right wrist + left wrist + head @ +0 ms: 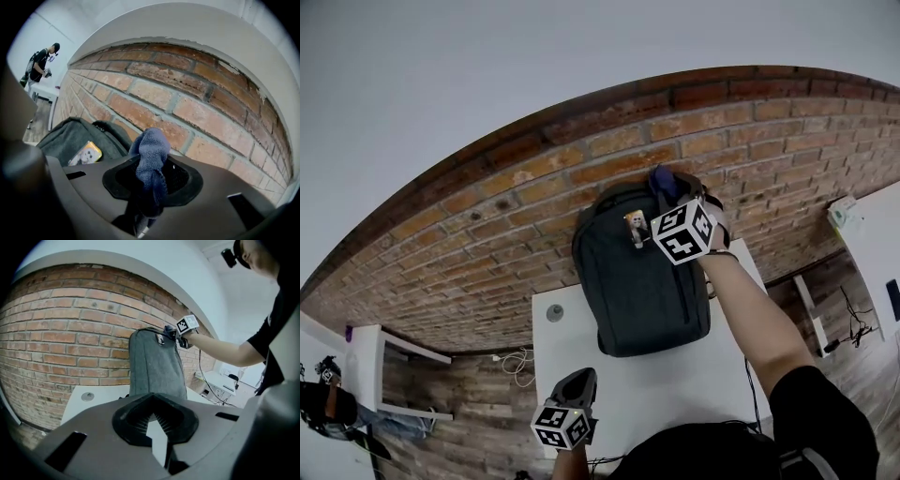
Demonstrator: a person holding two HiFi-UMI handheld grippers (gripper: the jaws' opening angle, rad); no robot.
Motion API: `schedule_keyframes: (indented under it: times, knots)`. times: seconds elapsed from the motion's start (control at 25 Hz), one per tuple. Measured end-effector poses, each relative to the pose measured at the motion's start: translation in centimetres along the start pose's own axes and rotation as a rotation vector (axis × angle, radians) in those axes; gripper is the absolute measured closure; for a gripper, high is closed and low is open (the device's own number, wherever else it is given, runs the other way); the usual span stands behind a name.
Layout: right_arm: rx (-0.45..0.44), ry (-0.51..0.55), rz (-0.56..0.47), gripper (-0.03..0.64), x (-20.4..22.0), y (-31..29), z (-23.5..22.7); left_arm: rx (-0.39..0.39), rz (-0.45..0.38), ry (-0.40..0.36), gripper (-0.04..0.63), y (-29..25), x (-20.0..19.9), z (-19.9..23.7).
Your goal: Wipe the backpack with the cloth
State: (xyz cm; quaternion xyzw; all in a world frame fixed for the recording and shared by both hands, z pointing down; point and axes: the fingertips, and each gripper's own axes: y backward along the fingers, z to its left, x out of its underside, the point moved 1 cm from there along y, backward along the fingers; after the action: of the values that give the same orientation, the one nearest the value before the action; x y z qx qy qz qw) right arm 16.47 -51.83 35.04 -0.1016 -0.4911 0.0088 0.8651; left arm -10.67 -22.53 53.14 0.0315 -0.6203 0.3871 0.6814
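A dark grey backpack (642,291) (154,371) stands upright on the white table (675,384), leaning against the brick wall. A small yellow tag (636,225) (85,153) hangs near its top. My right gripper (670,187) (150,173) is at the backpack's top right corner, shut on a blue cloth (664,181) (151,154) that bunches up out of the jaws close to the bricks. My left gripper (579,380) (152,416) hovers low over the table's near edge, jaws together with nothing in them, pointing at the backpack.
A round grommet (555,313) (87,396) sits in the table left of the backpack. The brick wall (487,234) runs right behind it. Cables (517,364) lie on the floor at the left. A white desk (872,234) stands to the right. A person (40,63) stands far off.
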Motion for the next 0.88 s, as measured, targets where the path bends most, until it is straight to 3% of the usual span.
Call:
schedule_keyframes:
  times: [0.4, 0.88]
  knots:
    - [-0.014, -0.030, 0.045, 0.514, 3.7, 1.3, -2.7, 0.064, -0.001, -0.033, 0.598, -2.7, -0.7, -2.4]
    - [-0.018, -0.077, 0.080, 0.515, 6.3, 1.9, -3.1, 0.045, -0.008, -0.013, 0.598, -1.7, 0.0, -2.5]
